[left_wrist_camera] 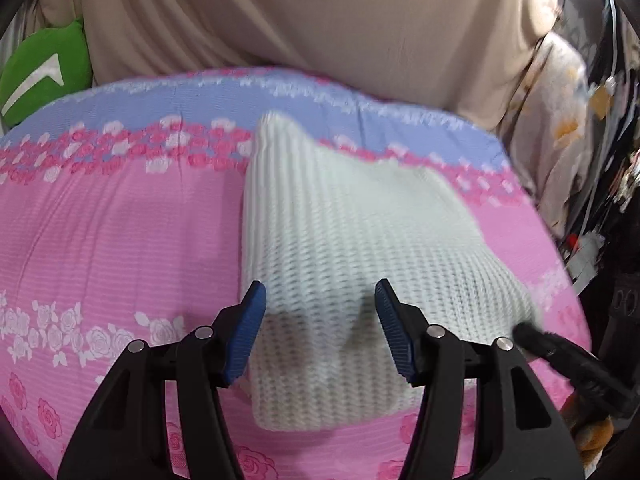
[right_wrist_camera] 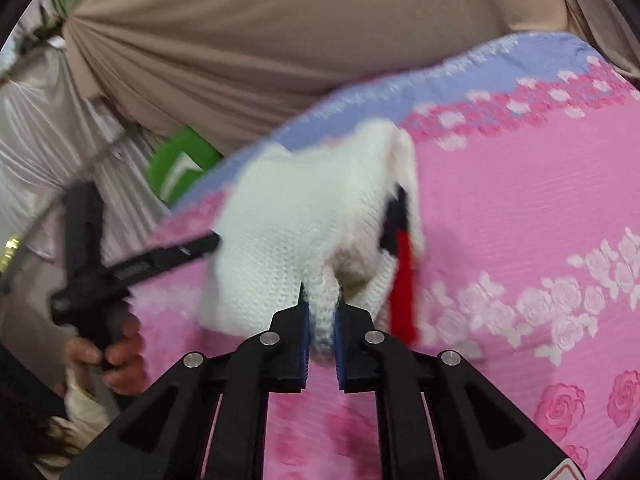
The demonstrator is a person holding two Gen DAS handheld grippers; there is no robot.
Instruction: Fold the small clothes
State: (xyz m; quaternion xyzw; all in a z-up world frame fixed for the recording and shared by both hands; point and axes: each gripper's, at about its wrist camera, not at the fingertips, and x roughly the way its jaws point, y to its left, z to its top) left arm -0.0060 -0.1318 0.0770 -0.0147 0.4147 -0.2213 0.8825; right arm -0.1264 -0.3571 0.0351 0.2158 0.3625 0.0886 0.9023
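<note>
A white knitted garment (left_wrist_camera: 344,240) lies partly folded on the pink flowered bedsheet (left_wrist_camera: 120,240). My left gripper (left_wrist_camera: 320,320) is open, its blue pads (left_wrist_camera: 244,332) just above the garment's near end, holding nothing. In the right wrist view my right gripper (right_wrist_camera: 322,336) is shut on a bunched fold of the white garment (right_wrist_camera: 296,216) and lifts it off the sheet. A red and black trim (right_wrist_camera: 402,264) shows on the lifted part. The left gripper's black body (right_wrist_camera: 132,268) and the hand holding it show at left.
The bed has a blue band (left_wrist_camera: 200,100) along its far edge. A beige curtain (left_wrist_camera: 320,20) hangs behind. A green cushion (left_wrist_camera: 44,72) sits at the far left corner. Clothes and clutter (left_wrist_camera: 560,120) stand to the right of the bed.
</note>
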